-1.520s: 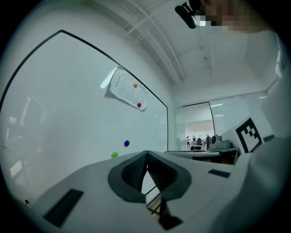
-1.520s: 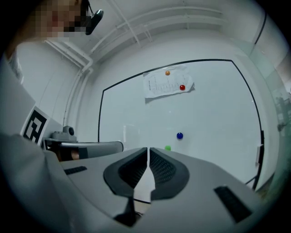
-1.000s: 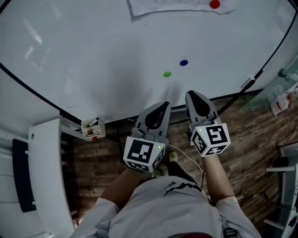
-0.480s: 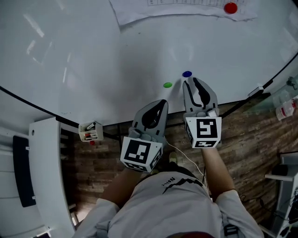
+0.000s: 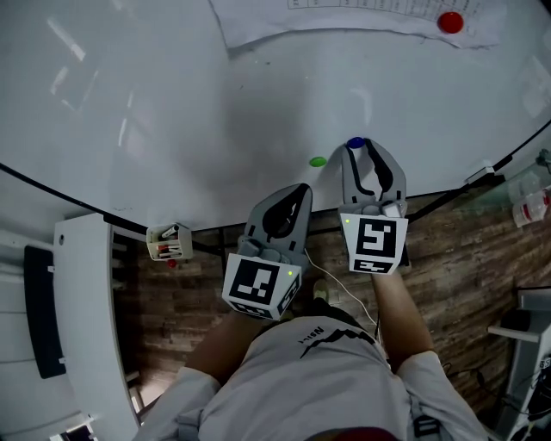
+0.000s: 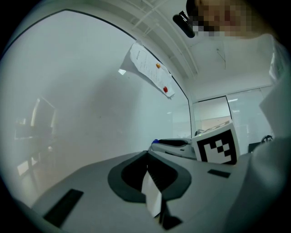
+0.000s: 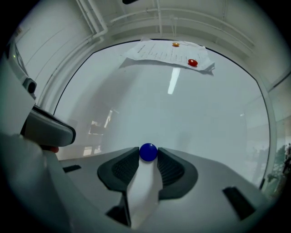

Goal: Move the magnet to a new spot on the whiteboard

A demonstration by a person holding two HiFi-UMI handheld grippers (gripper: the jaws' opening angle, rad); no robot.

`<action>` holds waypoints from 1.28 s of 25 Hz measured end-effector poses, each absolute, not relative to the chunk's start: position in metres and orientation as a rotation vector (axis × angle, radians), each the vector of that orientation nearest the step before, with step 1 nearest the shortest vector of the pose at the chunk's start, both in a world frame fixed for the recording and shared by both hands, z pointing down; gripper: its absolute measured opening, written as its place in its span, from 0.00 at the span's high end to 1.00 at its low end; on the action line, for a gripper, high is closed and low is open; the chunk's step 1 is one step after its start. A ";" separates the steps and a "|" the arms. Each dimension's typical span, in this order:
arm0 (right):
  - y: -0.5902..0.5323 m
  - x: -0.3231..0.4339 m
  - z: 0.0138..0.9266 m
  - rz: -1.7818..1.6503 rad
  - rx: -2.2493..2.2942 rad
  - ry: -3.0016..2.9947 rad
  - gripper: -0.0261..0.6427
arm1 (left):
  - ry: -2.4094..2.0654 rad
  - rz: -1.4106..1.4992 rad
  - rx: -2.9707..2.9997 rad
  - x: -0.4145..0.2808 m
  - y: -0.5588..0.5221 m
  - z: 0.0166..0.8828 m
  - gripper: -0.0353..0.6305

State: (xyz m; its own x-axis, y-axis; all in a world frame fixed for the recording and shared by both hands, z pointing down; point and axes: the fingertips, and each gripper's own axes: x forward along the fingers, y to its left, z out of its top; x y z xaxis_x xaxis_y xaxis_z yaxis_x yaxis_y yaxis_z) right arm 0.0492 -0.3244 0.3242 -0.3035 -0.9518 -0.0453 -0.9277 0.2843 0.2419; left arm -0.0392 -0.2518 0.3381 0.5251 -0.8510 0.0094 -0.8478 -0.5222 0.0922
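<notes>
The blue magnet [image 5: 355, 143] sticks to the whiteboard [image 5: 215, 103] near its lower edge. My right gripper [image 5: 357, 149] is up against the board with the blue magnet [image 7: 148, 152] between its fingertips. Its jaws are opening, and the pads do not visibly press on the magnet. A green magnet [image 5: 318, 162] sits just left of it. My left gripper [image 5: 297, 191] hangs lower, off the board, with its jaws together [image 6: 146, 154] and nothing in them. In the left gripper view the blue magnet is only a sliver past the right gripper's tip.
A red magnet [image 5: 450, 22] pins a paper sheet [image 5: 344, 17] at the top of the board. A small box of markers [image 5: 168, 241] hangs at the board's lower left corner, beside a white cabinet [image 5: 86, 327]. Wooden floor lies below, with a bottle [image 5: 529, 207] at right.
My right gripper rose from below the board's edge to the blue magnet, and its jaws spread around it. The left gripper stayed about where it was.
</notes>
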 end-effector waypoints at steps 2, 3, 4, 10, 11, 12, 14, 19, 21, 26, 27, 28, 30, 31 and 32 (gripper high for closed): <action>-0.324 0.050 0.324 -0.354 1.801 -2.415 0.77 | -1.491 -0.056 2.668 -0.041 -0.252 0.338 0.93; -0.325 0.050 0.324 -0.352 1.805 -2.413 0.77 | -1.492 -0.056 2.668 -0.042 -0.252 0.338 0.93; -0.325 0.050 0.324 -0.347 1.806 -2.413 0.77 | -1.493 -0.056 2.667 -0.043 -0.251 0.338 0.93; -0.324 0.051 0.324 -0.304 1.801 -2.443 0.77 | -1.497 -0.057 2.661 -0.047 -0.247 0.338 0.93; -0.324 0.052 0.324 -0.297 1.803 -2.448 0.77 | -1.498 -0.057 2.661 -0.048 -0.247 0.338 0.93; -0.324 0.052 0.324 -0.288 1.805 -2.455 0.77 | -1.499 -0.057 2.661 -0.049 -0.246 0.338 0.93; -0.325 0.053 0.324 -0.268 1.804 -2.470 0.77 | -1.501 -0.059 2.656 -0.050 -0.245 0.339 0.93; -0.320 0.057 0.322 -0.230 1.813 -2.508 0.77 | -1.501 -0.059 2.652 -0.051 -0.241 0.339 0.93; -0.317 0.057 0.322 -0.205 1.806 -2.532 0.77 | -1.497 -0.061 2.652 -0.051 -0.240 0.339 0.93; -0.301 0.058 0.318 -0.138 1.785 -2.596 0.77 | -1.481 -0.067 2.661 -0.046 -0.235 0.338 0.93; -0.296 0.058 0.316 -0.124 1.786 -2.607 0.77 | -1.478 -0.069 2.665 -0.046 -0.234 0.338 0.93; -0.291 0.058 0.315 -0.110 1.787 -2.615 0.77 | -1.473 -0.071 2.668 -0.045 -0.232 0.337 0.93; -0.282 0.058 0.313 -0.093 1.787 -2.627 0.77 | -1.461 -0.075 2.677 -0.043 -0.227 0.337 0.93; -0.276 0.058 0.313 -0.089 1.784 -2.631 0.77 | -1.455 -0.076 2.682 -0.042 -0.224 0.336 0.93; -0.271 0.057 0.313 -0.088 1.782 -2.634 0.77 | -1.449 -0.079 2.687 -0.042 -0.221 0.336 0.93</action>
